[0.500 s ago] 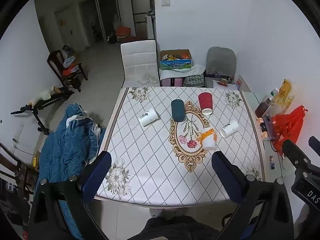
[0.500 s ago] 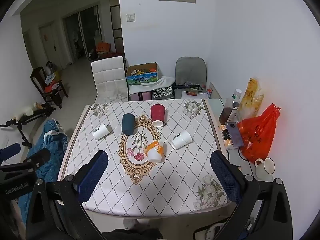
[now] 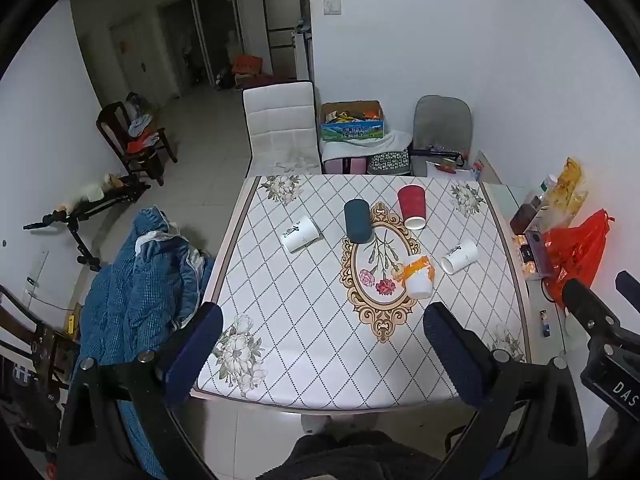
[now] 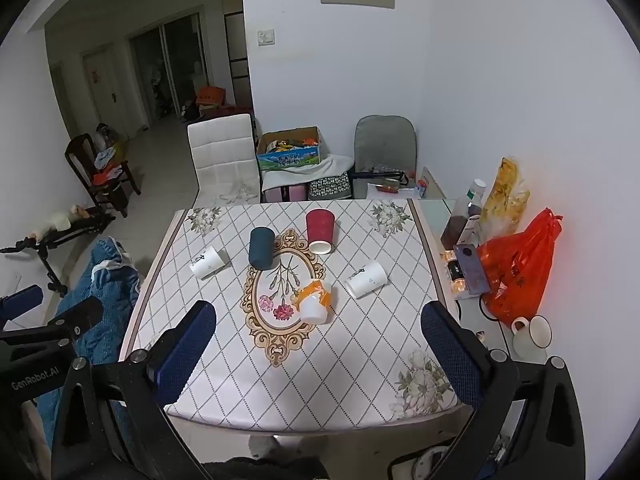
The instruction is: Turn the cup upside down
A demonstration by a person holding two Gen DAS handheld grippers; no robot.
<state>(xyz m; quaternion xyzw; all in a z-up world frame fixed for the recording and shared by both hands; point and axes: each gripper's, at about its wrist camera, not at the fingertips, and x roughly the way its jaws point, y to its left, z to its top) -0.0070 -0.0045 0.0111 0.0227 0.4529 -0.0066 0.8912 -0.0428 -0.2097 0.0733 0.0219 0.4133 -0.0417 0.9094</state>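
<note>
Several cups lie on their sides on the patterned table [image 3: 304,360]: a white cup [image 3: 301,233] at the left, a dark teal cup [image 3: 357,221], a red cup [image 3: 412,206], an orange-and-white cup [image 3: 419,277] and a white cup [image 3: 460,256] at the right. They also show in the right wrist view: white [image 4: 207,262], teal [image 4: 261,248], red [image 4: 320,231], orange-and-white [image 4: 314,301], white [image 4: 366,279]. My left gripper [image 3: 322,350] is open and empty, high above the table's near edge. My right gripper [image 4: 318,350] is open and empty, likewise.
A white chair [image 3: 280,128], a cardboard box [image 3: 352,124] and a grey chair [image 3: 442,128] stand behind the table. A blue quilt [image 3: 136,292] hangs at the left. Bottles [image 4: 464,216], a red bag [image 4: 516,272] and a mug [image 4: 532,334] sit on the right ledge.
</note>
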